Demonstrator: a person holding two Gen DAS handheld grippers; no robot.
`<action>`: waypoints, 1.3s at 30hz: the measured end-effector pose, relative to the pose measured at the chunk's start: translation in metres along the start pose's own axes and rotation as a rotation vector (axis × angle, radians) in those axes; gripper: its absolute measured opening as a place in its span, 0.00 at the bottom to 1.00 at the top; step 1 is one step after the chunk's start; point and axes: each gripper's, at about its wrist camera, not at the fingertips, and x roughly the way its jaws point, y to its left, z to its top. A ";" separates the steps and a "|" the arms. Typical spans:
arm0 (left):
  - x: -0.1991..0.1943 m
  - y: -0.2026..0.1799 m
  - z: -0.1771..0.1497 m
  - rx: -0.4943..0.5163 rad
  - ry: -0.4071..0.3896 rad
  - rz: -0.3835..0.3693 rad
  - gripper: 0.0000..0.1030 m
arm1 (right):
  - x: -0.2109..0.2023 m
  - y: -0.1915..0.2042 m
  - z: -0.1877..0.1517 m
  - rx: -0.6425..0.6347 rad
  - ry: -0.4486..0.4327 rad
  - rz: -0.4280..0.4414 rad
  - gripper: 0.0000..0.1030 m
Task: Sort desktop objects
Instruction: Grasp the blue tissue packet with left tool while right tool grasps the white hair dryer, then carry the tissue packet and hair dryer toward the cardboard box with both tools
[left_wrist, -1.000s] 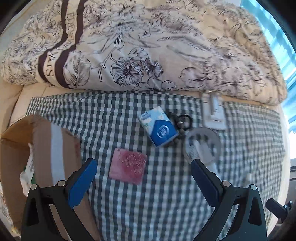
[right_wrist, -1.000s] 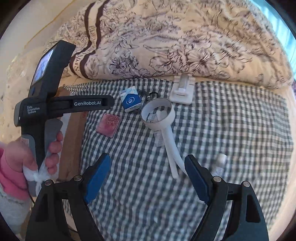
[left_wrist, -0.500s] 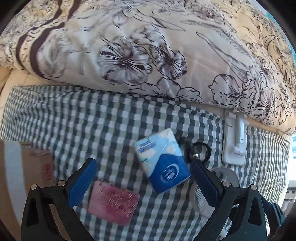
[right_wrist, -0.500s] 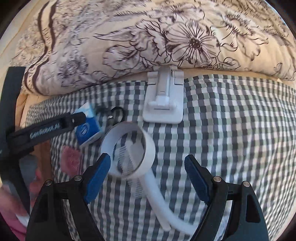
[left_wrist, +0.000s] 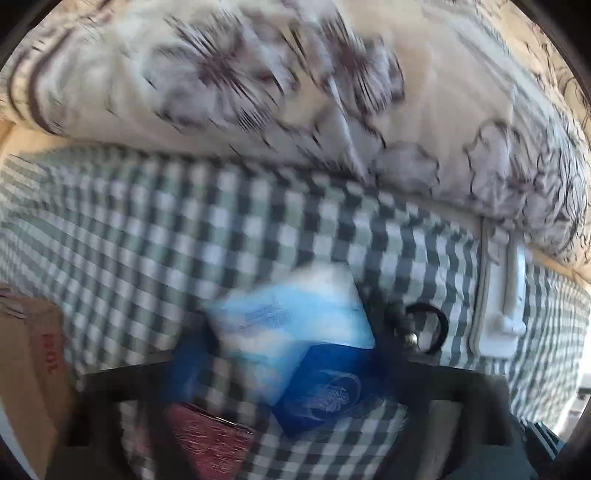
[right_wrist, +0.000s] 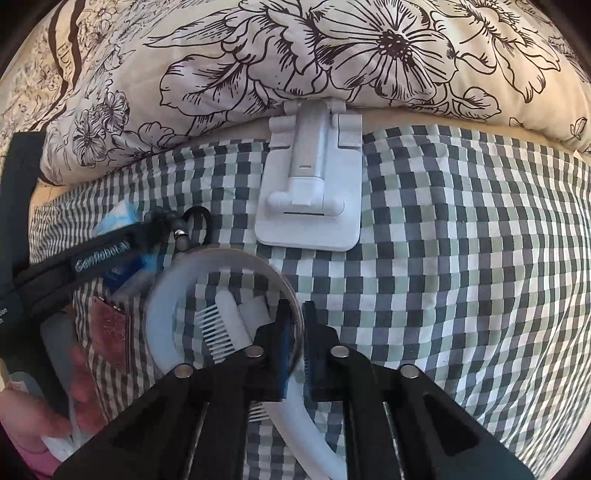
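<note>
A green-and-white checked cloth (right_wrist: 461, 258) covers the flat surface, its squares crisp in the right wrist view and smeared by motion blur in the left. Behind it lies a bulky cream quilt (right_wrist: 258, 62) printed with dark line-drawn flowers and a brown stripe, lit by warm daylight

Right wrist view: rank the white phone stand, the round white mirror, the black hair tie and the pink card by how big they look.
1 and 2. Round white mirror and white phone stand: alike, and the mirror lies nearer the camera, so unranked.
3. Pink card, partly hidden behind the left tongs.
4. Black hair tie, smallest.
</note>
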 end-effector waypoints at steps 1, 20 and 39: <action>-0.003 0.001 0.000 -0.010 -0.005 -0.007 0.58 | -0.002 -0.001 -0.001 0.005 -0.003 0.001 0.05; -0.139 0.011 -0.041 0.019 -0.171 -0.019 0.58 | -0.128 0.006 -0.035 0.039 -0.144 0.079 0.05; -0.331 0.169 -0.172 -0.015 -0.308 0.080 0.58 | -0.262 0.158 -0.164 -0.241 -0.231 0.278 0.05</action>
